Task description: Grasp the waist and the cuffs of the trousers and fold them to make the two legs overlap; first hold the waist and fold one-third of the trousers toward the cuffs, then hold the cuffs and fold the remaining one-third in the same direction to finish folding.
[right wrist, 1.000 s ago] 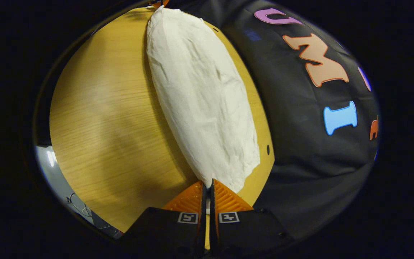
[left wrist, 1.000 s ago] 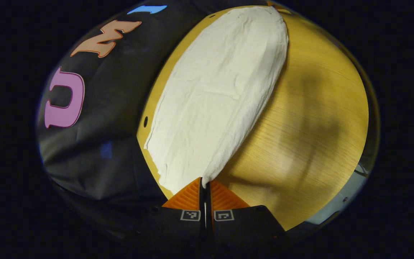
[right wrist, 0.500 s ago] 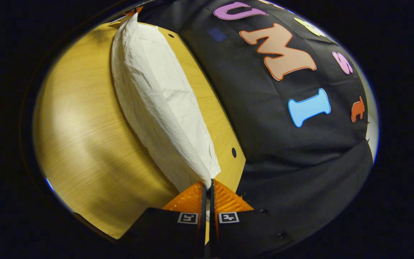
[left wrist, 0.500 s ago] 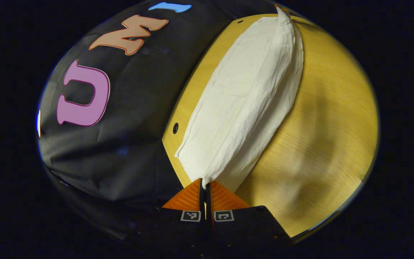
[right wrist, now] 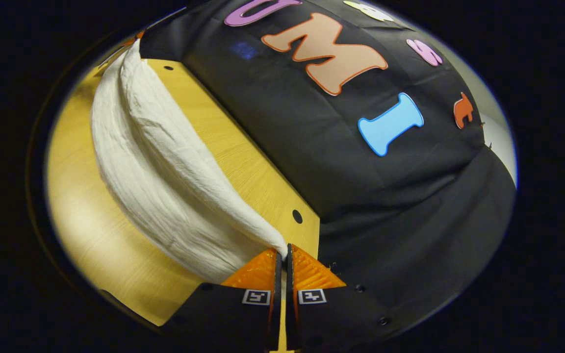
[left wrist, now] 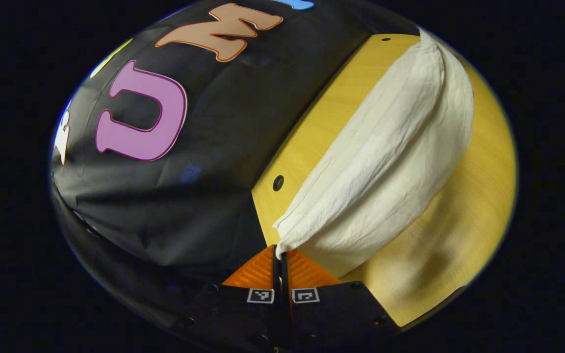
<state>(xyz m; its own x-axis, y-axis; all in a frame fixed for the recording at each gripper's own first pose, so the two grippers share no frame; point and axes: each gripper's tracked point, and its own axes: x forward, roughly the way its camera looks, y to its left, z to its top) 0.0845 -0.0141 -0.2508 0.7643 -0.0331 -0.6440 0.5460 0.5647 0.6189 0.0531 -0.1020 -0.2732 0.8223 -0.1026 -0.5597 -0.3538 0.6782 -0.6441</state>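
Black cloth [left wrist: 204, 196] makes the booth's wall, and it is the biggest thing in both views. It hangs right behind the worktop's far edge.

Next in size is the worktop [left wrist: 459, 235]. It is yellow wood with fine lines in it, and its top looks flat and smooth. In the left gripper view the worktop sits to the right of the black cloth. In the right gripper view the worktop [right wrist: 91, 230] sits to the left of the cloth.

Cream-white trousers [left wrist: 385, 166] are over the worktop. They are lifted at both ends and hang in a long, soft curve between the two tools. The middle part of the trousers [right wrist: 155, 186] sags down toward the worktop. I cannot tell if it touches the wood. The cloth of the trousers is a bit wrinkled.

A small round hole [left wrist: 278, 183] is in the worktop, near the corner by the black cloth. The right gripper view shows a hole [right wrist: 297, 216] like that too, close to the corner.

The left tool [left wrist: 279, 254] has its two fingers pressed together on one end of the trousers. The right tool [right wrist: 284, 252] is pinched tight on the other end of the trousers. I cannot tell which end is the waist and which is the cuffs.
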